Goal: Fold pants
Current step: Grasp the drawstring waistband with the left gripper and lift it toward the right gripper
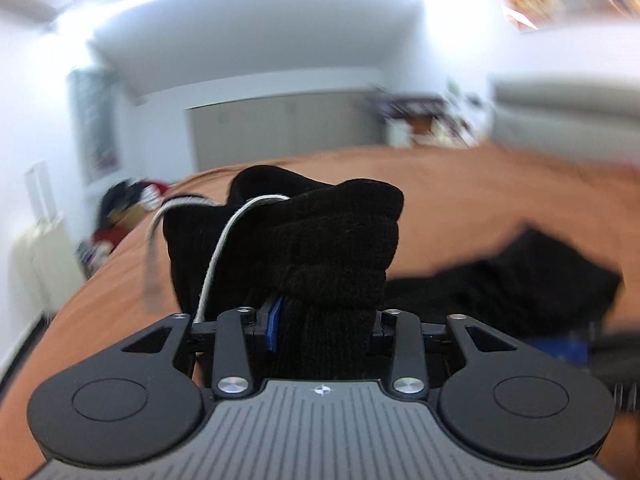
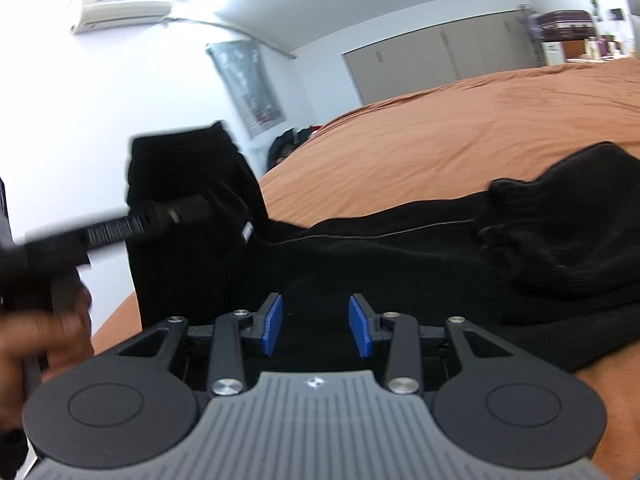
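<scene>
1. Two ends of the black knitted pants (image 2: 400, 248) sit at different heights: one bunched end is up off the bed in the left tongs (image 1: 320, 320), and the rest lies slack across the bed in front of the right tongs (image 2: 315, 322).
2. Left tongs are clamped on a thick wad of the fabric, with a white drawstring (image 1: 224, 240) looping loose beside it. Right tongs stand partly open just above the cloth, their blue pads (image 2: 272, 322) gripping nothing.
3. Risk, as I judge it: the thick wad could slide from the pads, or the cord could snag the linkage, leaving a crooked fold. With only one end held, the free part may drag and wrinkle.
4. Underneath is a rust-orange bedspread (image 2: 460, 132), soft and creased.
5. Beyond it are white walls, pale wardrobe doors (image 2: 440, 52), a wall air conditioner (image 2: 124, 12) and a poster (image 2: 248, 84).
</scene>
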The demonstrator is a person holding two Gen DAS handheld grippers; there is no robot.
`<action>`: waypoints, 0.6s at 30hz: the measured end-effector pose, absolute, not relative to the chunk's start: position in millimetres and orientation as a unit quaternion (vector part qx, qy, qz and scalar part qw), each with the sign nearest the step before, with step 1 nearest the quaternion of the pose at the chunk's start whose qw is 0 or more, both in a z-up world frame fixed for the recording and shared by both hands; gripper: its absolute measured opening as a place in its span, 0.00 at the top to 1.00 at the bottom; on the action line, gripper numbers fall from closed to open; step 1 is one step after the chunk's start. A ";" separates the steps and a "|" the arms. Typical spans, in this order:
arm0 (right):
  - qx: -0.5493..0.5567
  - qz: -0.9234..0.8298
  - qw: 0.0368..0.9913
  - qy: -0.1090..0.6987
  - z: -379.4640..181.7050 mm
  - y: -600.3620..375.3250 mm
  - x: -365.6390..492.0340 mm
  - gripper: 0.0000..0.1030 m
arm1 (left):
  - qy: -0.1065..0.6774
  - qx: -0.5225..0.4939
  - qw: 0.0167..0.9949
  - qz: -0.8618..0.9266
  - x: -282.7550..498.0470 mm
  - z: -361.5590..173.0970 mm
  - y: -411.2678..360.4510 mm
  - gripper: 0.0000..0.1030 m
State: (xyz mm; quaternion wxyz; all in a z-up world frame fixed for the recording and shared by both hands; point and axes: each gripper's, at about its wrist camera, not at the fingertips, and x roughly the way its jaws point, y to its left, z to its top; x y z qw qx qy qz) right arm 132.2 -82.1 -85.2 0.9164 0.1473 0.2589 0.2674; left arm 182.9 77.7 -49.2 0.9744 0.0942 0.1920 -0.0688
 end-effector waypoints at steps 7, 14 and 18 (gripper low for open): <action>0.183 0.219 0.924 0.253 -73.8 -130.4 129.7 0.66 | 0.285 0.284 0.907 -0.121 184.3 -120.5 -2.0 0.52; 0.190 0.225 0.918 0.264 -70.1 -138.8 146.4 0.61 | 0.281 0.176 0.934 -0.133 156.4 -92.4 22.8 0.16; 0.195 0.264 0.900 0.288 -67.8 -130.3 167.2 0.55 | 0.275 0.002 0.954 -0.117 146.6 -75.7 93.8 0.13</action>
